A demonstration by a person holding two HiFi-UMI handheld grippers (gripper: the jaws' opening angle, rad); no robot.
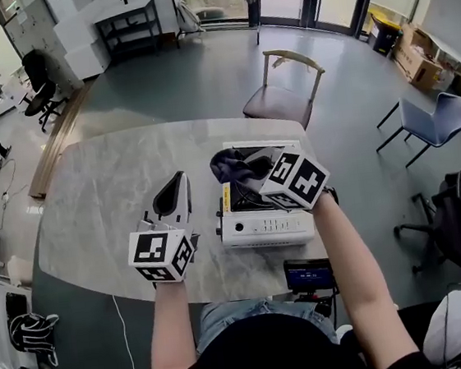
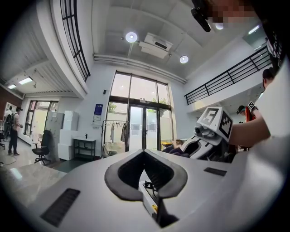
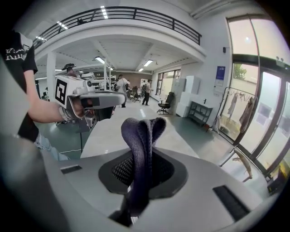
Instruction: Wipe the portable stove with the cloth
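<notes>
A large open office or lab hall: tall glass doors (image 2: 144,129) at the far end, a railed balcony (image 3: 136,13) overhead, round ceiling lights (image 2: 131,37), a rolling office chair (image 1: 42,89) far left, cardboard boxes (image 1: 420,67) far right, and a stone-topped bench (image 1: 92,203).

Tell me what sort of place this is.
Probably an open-plan workspace or lab hall, not a home: tall glass doors, a railed mezzanine overhead, and a wheeled office chair beyond the table holding the portable stove.

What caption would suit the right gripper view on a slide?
Right claw clamped on a folded dark cloth, left claw visible beyond.
</notes>
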